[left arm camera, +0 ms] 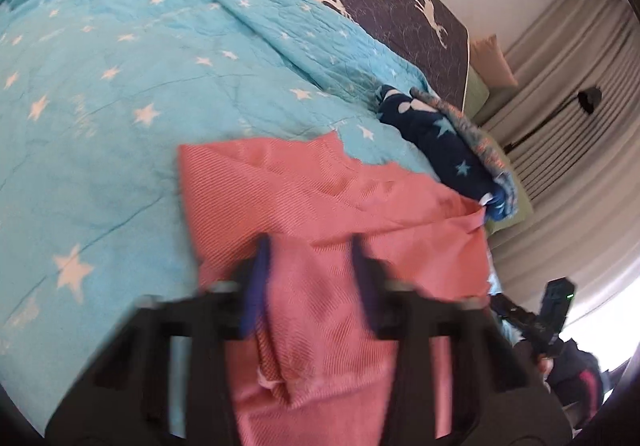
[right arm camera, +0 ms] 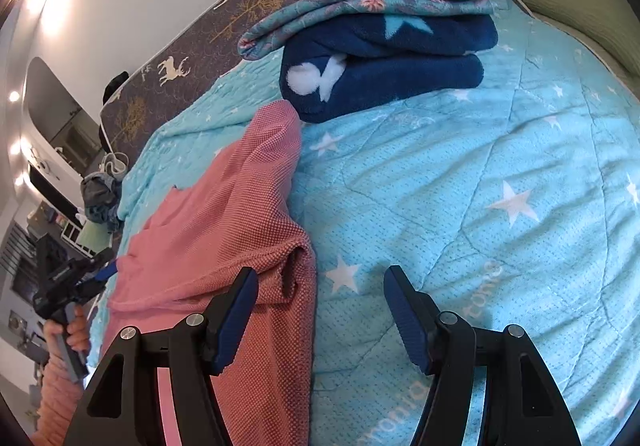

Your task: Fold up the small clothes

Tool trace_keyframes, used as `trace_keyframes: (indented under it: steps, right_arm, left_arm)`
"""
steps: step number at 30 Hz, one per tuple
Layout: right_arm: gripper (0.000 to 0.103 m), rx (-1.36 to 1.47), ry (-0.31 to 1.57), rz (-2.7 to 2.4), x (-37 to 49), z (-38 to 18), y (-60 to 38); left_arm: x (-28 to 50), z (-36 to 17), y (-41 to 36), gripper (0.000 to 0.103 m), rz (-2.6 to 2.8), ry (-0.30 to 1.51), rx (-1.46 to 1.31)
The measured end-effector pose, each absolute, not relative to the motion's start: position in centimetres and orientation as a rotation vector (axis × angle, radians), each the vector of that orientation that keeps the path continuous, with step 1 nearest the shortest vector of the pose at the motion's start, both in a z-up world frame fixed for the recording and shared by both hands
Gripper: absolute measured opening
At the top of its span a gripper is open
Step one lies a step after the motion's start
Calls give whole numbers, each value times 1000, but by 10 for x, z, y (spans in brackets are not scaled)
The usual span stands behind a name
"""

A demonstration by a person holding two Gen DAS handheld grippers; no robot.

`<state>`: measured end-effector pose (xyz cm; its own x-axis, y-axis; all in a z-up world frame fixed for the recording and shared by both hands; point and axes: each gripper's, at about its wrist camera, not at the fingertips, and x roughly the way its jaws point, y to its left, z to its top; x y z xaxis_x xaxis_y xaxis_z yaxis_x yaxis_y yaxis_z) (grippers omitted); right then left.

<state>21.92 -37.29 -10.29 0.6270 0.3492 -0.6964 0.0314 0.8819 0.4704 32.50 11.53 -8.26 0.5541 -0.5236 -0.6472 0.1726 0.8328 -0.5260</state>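
Lying bunched between the left gripper (left arm camera: 310, 246) fingers, pink garment (left arm camera: 320, 198) clamped; right gripper (right arm camera: 320, 286) apart

My right gripper (right arm camera: 320, 310) hangs wide open over the bed.

Its left finger lies over the pink garment (right arm camera: 224, 222); the right one is above the star-print blue quilt (right arm camera: 480, 182). Further up sit a folded navy fleece (right arm camera: 400, 74) and a floral piece (right arm camera: 360, 6) stacked on it. My left gripper (right arm camera: 106, 272) touches the pink cloth's far edge.
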Motion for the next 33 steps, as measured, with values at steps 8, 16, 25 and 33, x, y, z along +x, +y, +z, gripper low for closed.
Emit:
trace_keyframes:
  steps: [8, 16, 25, 33]
  right_arm:
    - [67, 458, 880, 184, 217, -105, -373]
    - [67, 479, 865, 174, 224, -85, -378]
    - [67, 239, 948, 316, 258, -71, -314]
    - [19, 495, 1038, 122, 254, -108, -366]
  left_arm:
    - [306, -73, 156, 2, -232, 782, -419]
    - [293, -51, 133, 45, -357, 753, -402]
    - [299, -66, 83, 46, -446, 837, -350]
    - [293, -85, 135, 46, -25, 854, -254]
